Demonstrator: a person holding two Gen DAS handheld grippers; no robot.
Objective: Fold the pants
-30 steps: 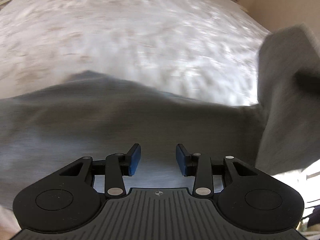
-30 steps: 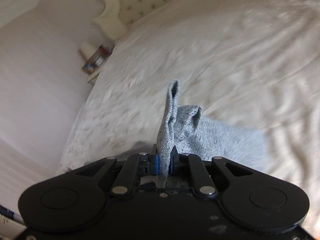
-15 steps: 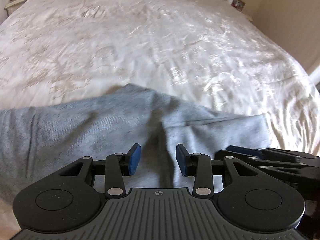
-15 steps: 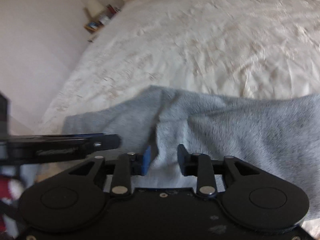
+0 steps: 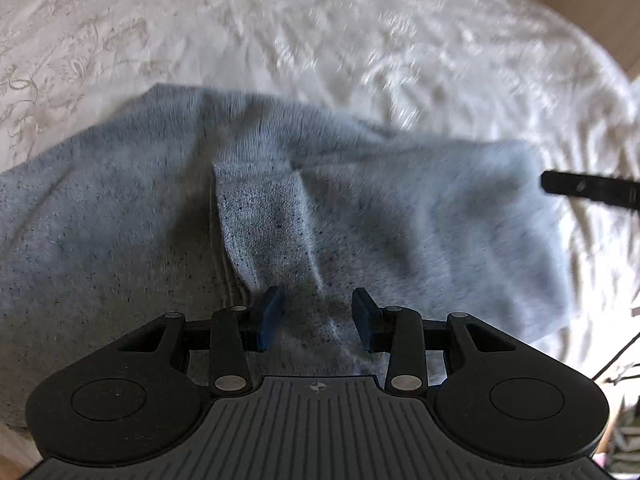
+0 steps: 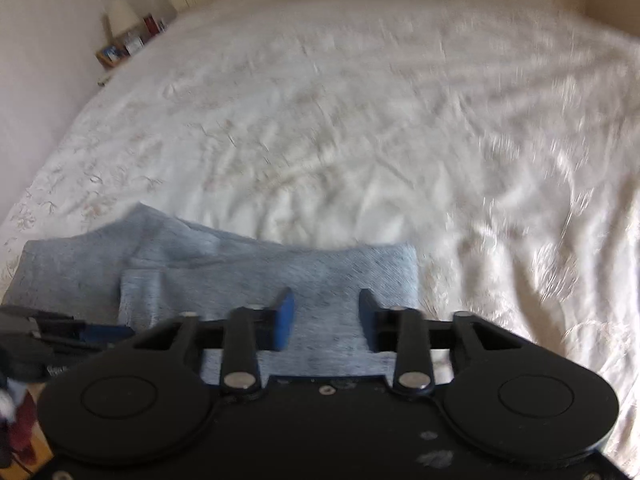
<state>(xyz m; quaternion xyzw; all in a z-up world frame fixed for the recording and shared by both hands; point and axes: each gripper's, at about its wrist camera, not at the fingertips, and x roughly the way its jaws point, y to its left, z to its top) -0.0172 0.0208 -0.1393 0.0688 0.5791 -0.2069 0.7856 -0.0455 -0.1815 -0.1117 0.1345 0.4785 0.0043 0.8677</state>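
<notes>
Left wrist view shows the grey pants [image 5: 360, 208] lying folded on the white bed [image 5: 320, 40], with the left gripper [image 5: 318, 316] and right gripper [image 6: 324, 318] fingers both released above the fabric.

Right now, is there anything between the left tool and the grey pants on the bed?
Nothing visible does. The left tool hangs directly over the pants, its jaws apart, with only folded grey cloth below them on the white bedcover.

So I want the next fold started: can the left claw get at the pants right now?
Probably yes: the left claw hangs open just over the pants, with nothing between them.
</notes>
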